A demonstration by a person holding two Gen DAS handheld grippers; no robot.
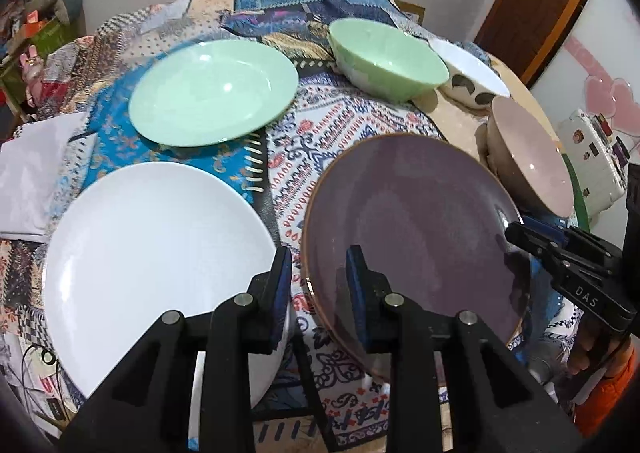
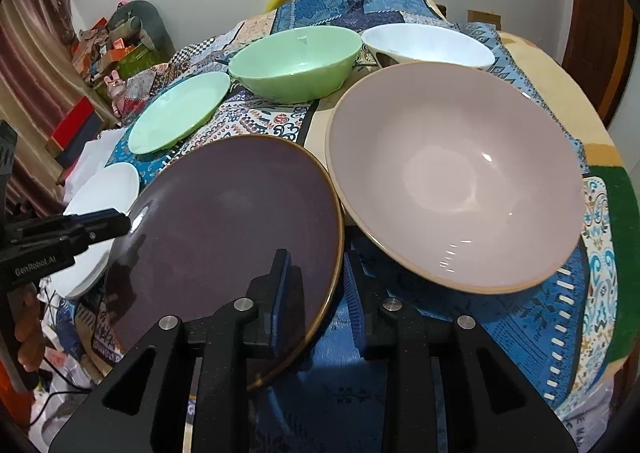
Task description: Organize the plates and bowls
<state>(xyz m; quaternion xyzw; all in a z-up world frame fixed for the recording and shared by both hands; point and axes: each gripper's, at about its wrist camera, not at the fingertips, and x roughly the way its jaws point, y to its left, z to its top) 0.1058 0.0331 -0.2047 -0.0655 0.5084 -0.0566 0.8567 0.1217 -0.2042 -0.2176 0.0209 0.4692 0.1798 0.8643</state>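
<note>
Both narrowly parted tongs, left gripper and right gripper, straddle opposite rims of the purple plate between them, neither visibly pinching.

We count three plates: white plate, mint-green plate, purple plate. Three bowls too: green bowl, white bowl, pink bowl.
</note>
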